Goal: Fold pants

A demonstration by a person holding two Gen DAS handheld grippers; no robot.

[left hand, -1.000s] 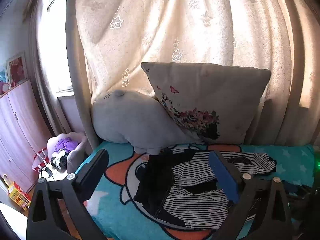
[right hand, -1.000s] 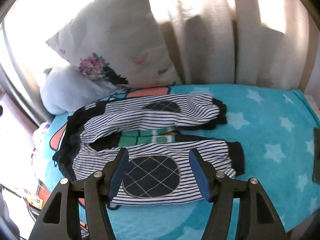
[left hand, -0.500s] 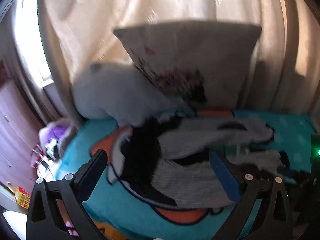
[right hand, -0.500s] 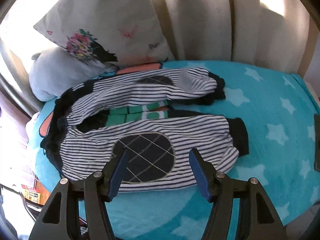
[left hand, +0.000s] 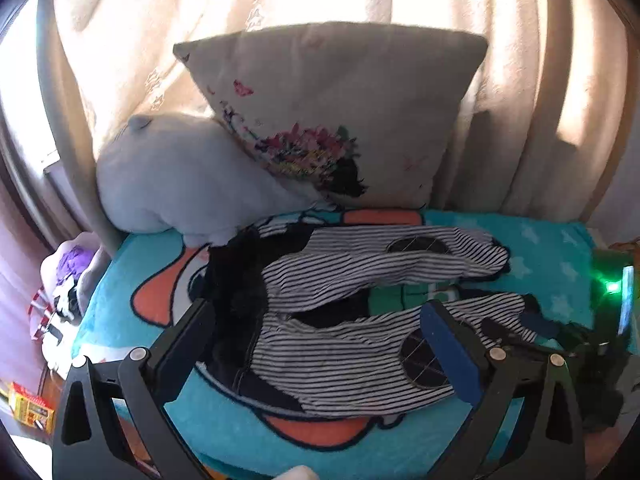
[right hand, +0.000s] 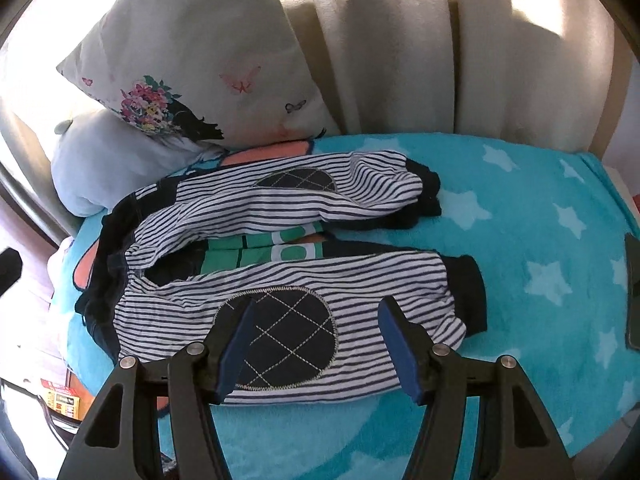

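Note:
Striped black-and-white pants (right hand: 280, 280) with dark quilted knee patches lie flat on a turquoise star blanket (right hand: 540, 240), waist to the left, the two legs spread apart toward the right. They also show in the left wrist view (left hand: 360, 320). My right gripper (right hand: 314, 312) is open and empty, just above the near leg's knee patch. My left gripper (left hand: 316, 316) is open and empty, hovering over the waist and near leg.
A floral pillow (right hand: 192, 64) and a pale plush cushion (left hand: 180, 176) lean against the curtain behind the pants. A dark phone (right hand: 634, 288) lies at the blanket's right edge. The bed's left edge drops to the floor with clutter (left hand: 60, 292).
Both grippers have moved closer and lower toward the pants. The left view has tilted down so the pants fill more of it. The pants have not moved.

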